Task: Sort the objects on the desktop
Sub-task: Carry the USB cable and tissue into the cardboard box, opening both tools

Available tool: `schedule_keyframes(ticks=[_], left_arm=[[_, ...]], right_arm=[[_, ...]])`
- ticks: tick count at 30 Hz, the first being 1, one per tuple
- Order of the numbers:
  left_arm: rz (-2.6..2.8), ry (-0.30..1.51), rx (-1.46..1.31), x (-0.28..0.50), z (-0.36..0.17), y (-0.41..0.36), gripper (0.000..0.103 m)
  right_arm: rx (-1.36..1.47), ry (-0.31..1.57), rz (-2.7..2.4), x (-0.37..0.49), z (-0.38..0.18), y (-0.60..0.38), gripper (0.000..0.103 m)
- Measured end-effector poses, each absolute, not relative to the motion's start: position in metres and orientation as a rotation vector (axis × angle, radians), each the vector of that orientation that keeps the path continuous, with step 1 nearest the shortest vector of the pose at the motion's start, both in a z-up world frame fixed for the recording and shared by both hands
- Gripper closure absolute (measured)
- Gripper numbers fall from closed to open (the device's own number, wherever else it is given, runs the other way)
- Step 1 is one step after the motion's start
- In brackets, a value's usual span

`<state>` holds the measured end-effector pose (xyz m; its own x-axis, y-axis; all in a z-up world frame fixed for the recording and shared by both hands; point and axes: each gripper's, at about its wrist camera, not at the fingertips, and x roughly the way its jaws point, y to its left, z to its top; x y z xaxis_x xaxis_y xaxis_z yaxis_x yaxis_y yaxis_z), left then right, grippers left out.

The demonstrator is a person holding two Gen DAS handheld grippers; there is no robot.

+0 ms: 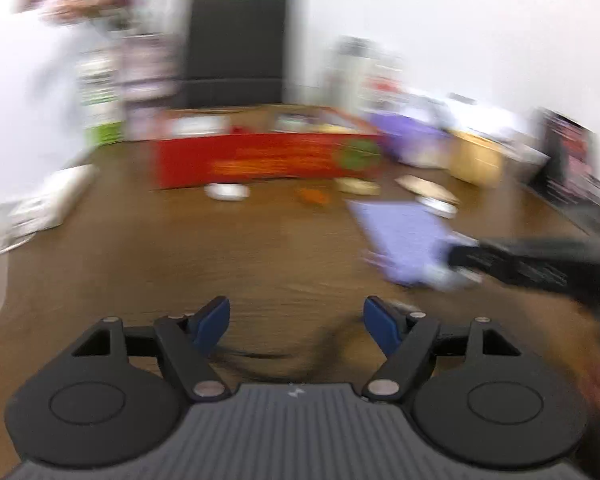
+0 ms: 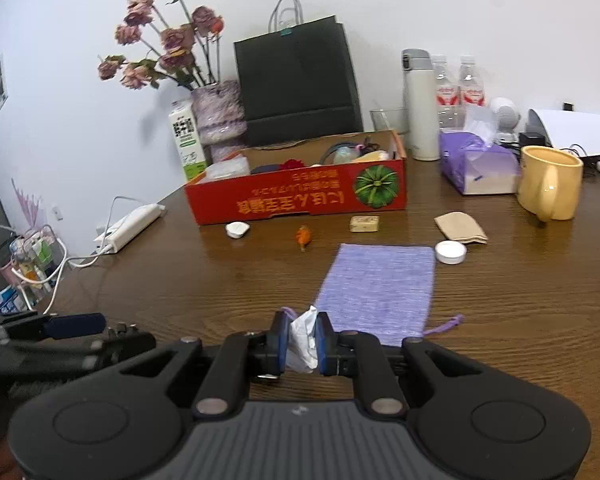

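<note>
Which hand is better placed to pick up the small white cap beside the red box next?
The left. Its tool is open and empty, and the white cap lies ahead of it near the red box. The right tool is shut on a white paper scrap.

Dried roses (image 2: pixel 162 36) droop in mottled purple vase (image 2: pixel 219 114) against white wall. Milk carton (image 2: pixel 187 139) upright just left of vase. Black paper bag (image 2: pixel 298 80) stands behind, grey handles up. White thermos (image 2: pixel 420 106) right of it, two clear water bottles (image 2: pixel 456 88) beside. Small white fan (image 2: pixel 505 114) further right. White power strip (image 2: pixel 130 226) lies at left table edge, cables trailing off. Wooden table (image 2: pixel 520 320) dark brown, grain showing.
</note>
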<state>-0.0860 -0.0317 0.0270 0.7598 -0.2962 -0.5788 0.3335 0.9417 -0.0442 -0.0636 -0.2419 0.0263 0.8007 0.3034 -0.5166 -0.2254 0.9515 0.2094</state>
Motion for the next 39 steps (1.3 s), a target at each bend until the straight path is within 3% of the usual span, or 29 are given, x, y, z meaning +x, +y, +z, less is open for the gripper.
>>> schedule_keyframes(ticks=[2,4,11,13,18,21,25,39], left_arm=[[-0.401,0.658,0.090,-0.086,0.020,-0.041,0.030],[-0.407,0.695,0.107,-0.080,0.012,-0.047,0.051],[-0.380,0.716,0.114,-0.045,0.001,-0.052,0.074],[-0.368,0.711,0.141,-0.042,0.002,-0.055,0.096],[-0.333,0.717,0.066,-0.044,0.008,-0.050,0.097],[-0.317,0.675,0.020,-0.052,0.020,-0.040,0.098],[-0.294,0.624,-0.016,-0.055,0.040,-0.030,0.098],[-0.298,0.478,-0.159,0.026,0.129,-0.007,0.098]], right_arm=[[0.145,0.579,0.279,-0.065,0.025,-0.245,0.090],[0.150,0.584,0.282,-0.065,0.022,-0.246,0.090],[0.142,0.604,0.313,-0.062,0.015,-0.242,0.090],[0.139,0.621,0.323,-0.060,0.012,-0.239,0.089],[0.067,0.633,0.343,-0.063,0.008,-0.229,0.074],[0.032,0.647,0.361,-0.065,0.005,-0.222,0.075],[0.019,0.641,0.373,-0.067,0.009,-0.213,0.087],[0.065,0.460,0.371,0.004,0.097,-0.230,0.087]])
